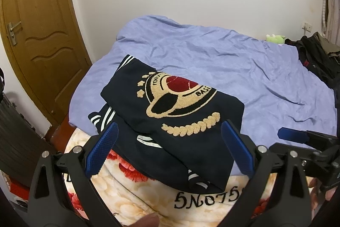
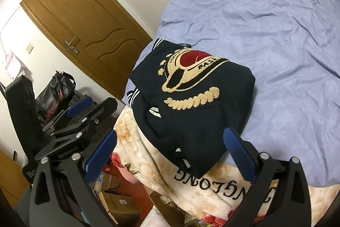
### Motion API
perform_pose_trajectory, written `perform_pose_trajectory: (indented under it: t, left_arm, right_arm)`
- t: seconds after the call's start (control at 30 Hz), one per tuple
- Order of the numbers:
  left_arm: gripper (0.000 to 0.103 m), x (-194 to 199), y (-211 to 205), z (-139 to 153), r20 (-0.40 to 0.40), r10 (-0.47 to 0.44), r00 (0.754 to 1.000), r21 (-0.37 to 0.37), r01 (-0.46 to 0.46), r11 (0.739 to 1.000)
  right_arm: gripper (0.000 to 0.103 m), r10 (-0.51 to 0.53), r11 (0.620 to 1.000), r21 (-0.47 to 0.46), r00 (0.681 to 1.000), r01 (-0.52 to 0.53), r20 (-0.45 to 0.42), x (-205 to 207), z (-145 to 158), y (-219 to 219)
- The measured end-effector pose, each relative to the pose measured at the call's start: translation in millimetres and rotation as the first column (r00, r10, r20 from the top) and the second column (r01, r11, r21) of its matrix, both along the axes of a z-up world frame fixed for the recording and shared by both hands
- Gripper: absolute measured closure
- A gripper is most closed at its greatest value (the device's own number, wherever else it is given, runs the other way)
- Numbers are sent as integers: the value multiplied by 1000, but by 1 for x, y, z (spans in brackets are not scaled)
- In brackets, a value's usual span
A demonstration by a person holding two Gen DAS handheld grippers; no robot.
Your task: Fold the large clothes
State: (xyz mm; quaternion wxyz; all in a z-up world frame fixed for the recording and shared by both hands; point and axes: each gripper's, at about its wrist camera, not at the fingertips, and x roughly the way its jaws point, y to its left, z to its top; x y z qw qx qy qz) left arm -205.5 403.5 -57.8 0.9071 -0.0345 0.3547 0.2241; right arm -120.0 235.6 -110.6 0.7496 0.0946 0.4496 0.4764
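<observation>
A dark navy jacket (image 1: 176, 118) with white stripes and a tan and red embroidered emblem lies folded into a compact bundle at the near corner of the bed. It shows in the right wrist view too, as the jacket (image 2: 191, 99). My left gripper (image 1: 170, 133) hovers just in front of it, open, nothing between its blue pads. My right gripper (image 2: 171, 139) is likewise open and empty above the bundle's near edge. The right gripper's blue finger (image 1: 295, 134) also shows at the right of the left wrist view, and the left gripper's finger (image 2: 79, 106) at the left of the right wrist view.
The bed has a wrinkled lavender cover (image 1: 233, 56) over a floral blanket (image 1: 131, 195) with black lettering. Dark clothes (image 1: 316, 56) are piled at its far right by a green plush (image 1: 275, 38). A wooden door (image 2: 85, 29), a black bag (image 2: 56, 90) and boxes (image 2: 119, 203) stand left of the bed.
</observation>
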Motion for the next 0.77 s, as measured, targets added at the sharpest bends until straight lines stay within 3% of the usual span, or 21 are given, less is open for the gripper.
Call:
perform_pose_trajectory:
  t: [0.5, 0.77]
  left_arm:
    - [7, -5, -1, 0, 32, 50, 998, -13, -49, 999]
    - [7, -2, -5, -6, -16, 33, 999, -11, -33, 999]
  right_arm:
    - [5, -1, 1000, 0, 1000, 1, 0, 1, -1, -1]
    - [5, 2, 1000, 15, 1000, -2, 4, 3, -1, -4]
